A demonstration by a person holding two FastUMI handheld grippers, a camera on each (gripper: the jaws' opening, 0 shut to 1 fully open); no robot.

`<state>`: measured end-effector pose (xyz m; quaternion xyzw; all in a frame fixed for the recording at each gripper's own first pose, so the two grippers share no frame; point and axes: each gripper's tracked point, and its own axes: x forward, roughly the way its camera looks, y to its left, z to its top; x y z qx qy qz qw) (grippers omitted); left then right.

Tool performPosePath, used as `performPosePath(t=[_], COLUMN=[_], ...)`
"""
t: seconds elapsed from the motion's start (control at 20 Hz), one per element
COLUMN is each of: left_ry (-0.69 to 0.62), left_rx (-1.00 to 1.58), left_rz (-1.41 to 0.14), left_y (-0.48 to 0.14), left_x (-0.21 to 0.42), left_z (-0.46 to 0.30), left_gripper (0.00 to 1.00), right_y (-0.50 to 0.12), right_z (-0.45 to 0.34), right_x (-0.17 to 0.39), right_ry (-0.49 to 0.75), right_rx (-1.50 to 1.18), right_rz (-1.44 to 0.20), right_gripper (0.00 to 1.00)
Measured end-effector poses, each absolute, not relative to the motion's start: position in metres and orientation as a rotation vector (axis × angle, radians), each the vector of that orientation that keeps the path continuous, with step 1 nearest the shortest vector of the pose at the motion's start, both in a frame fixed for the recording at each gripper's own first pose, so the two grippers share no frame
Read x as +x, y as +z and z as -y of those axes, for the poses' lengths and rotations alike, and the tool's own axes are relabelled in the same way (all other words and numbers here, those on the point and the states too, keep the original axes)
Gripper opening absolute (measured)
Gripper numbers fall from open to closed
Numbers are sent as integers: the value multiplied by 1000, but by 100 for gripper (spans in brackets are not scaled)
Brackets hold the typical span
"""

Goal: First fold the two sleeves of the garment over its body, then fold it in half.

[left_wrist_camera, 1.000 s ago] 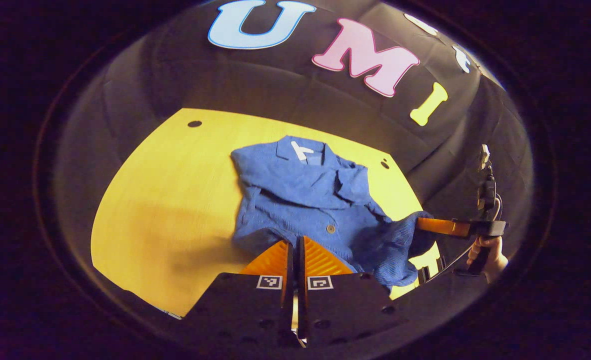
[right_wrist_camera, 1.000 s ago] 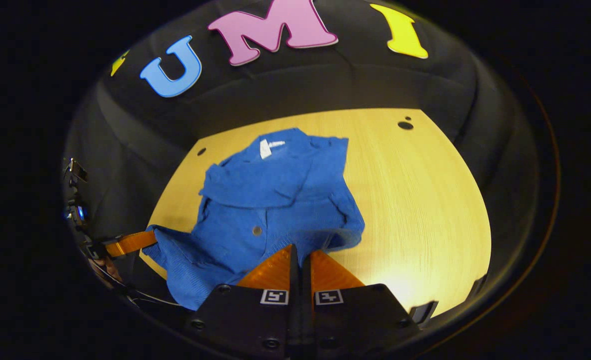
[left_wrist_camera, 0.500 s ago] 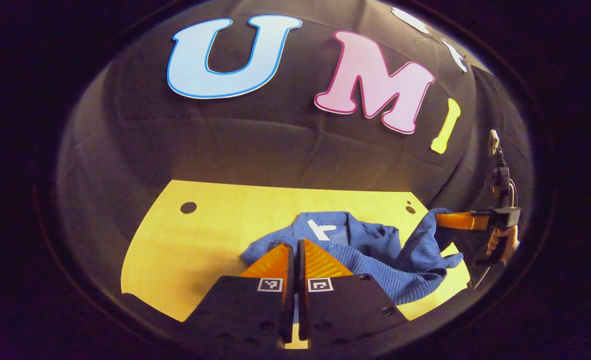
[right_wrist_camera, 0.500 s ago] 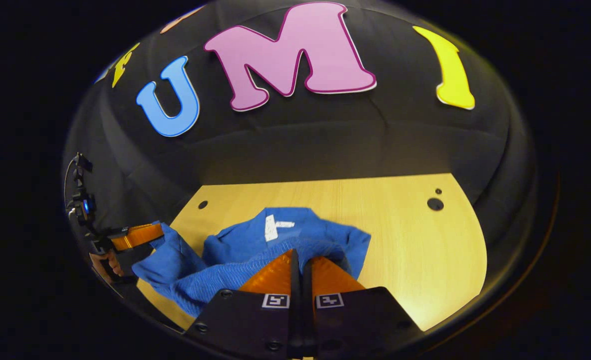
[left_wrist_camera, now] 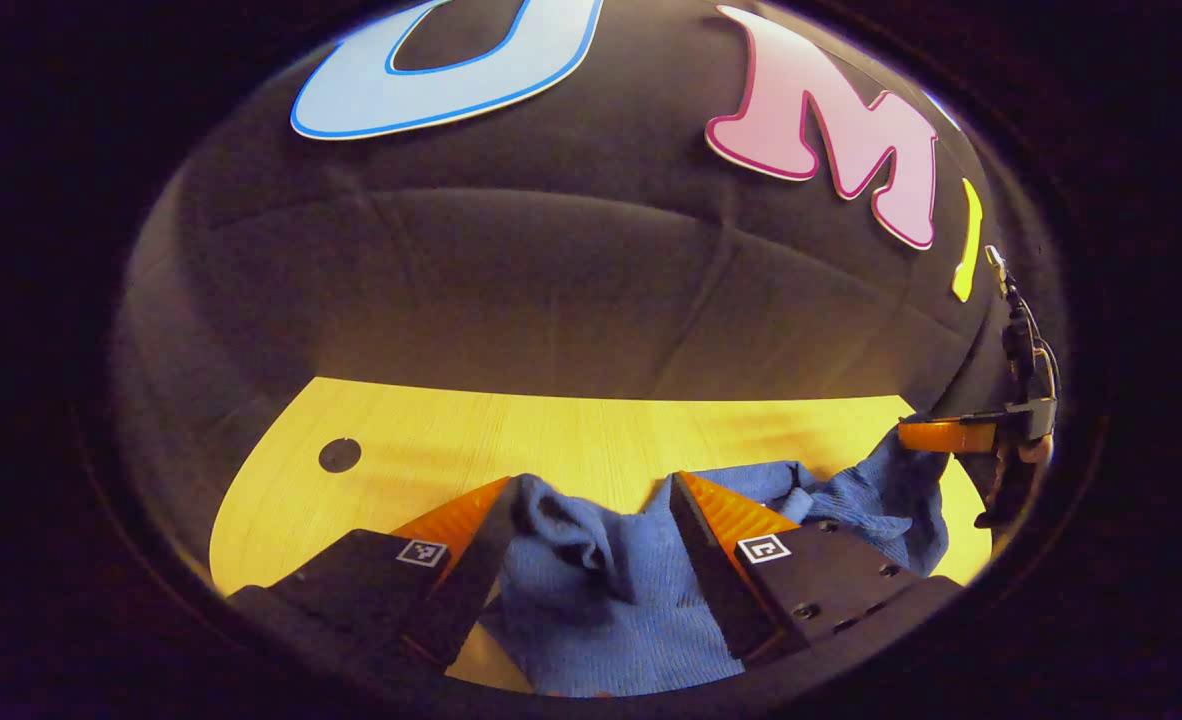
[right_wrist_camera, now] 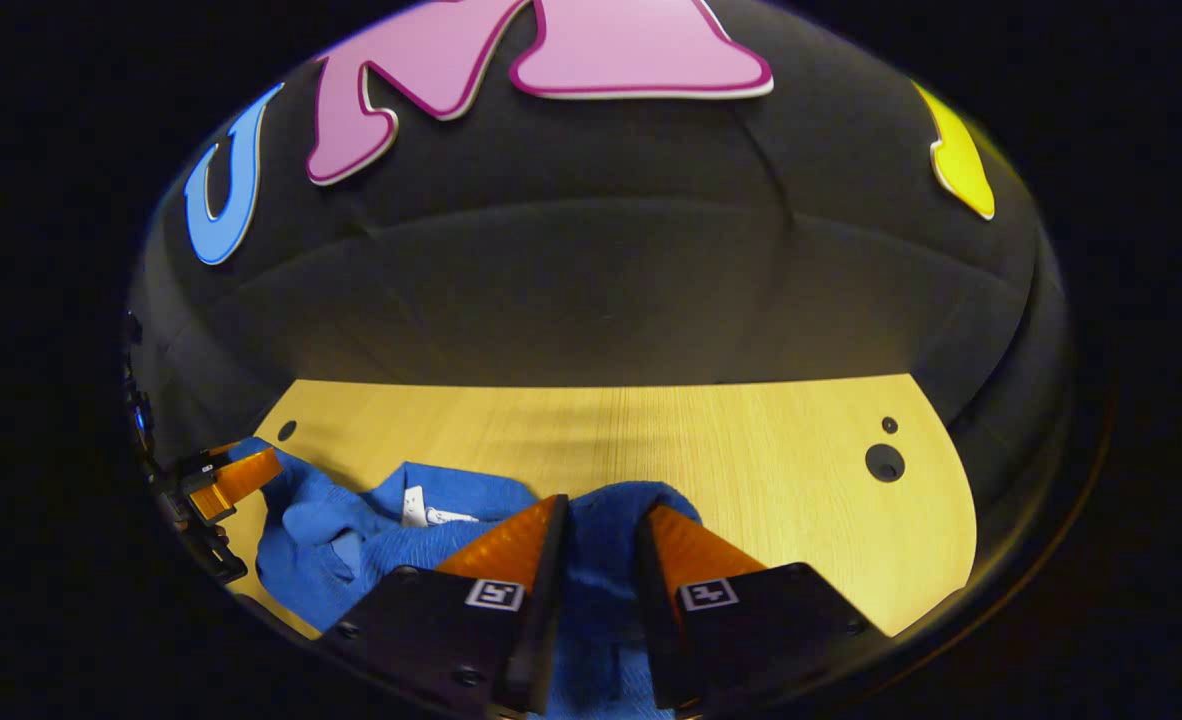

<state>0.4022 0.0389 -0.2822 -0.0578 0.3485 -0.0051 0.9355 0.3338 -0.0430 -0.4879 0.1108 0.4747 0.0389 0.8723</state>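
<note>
Looking at your left gripper [left_wrist_camera: 591,500], its fingers are spread wide, blue garment [left_wrist_camera: 601,600] loose between them on the table [left_wrist_camera: 431,450], so I'd guess you're letting the half-fold drop. Right gripper [right_wrist_camera: 601,520] is parted too, cloth between. Right gripper view also catches the white neck tag [right_wrist_camera: 413,506].

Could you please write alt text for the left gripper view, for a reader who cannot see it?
The left gripper is open above a crumpled blue garment on a wooden table. At far right, the right gripper touches the garment's edge.
</note>
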Motion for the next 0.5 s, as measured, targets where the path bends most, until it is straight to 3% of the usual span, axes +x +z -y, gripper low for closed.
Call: performPosePath(t=[0.15, 0.5], left_ry=[42, 2], left_rx=[-143, -119], left_rz=[-643, -473], left_y=[-261, -169], left_x=[388, 284], left_z=[-44, -19], left_gripper=[84, 84], right_y=[-466, -331], right_z=[52, 60], right_x=[329, 288], right_ry=[42, 31], right_rx=[169, 60], right_rz=[-906, -615], right_gripper=[98, 98])
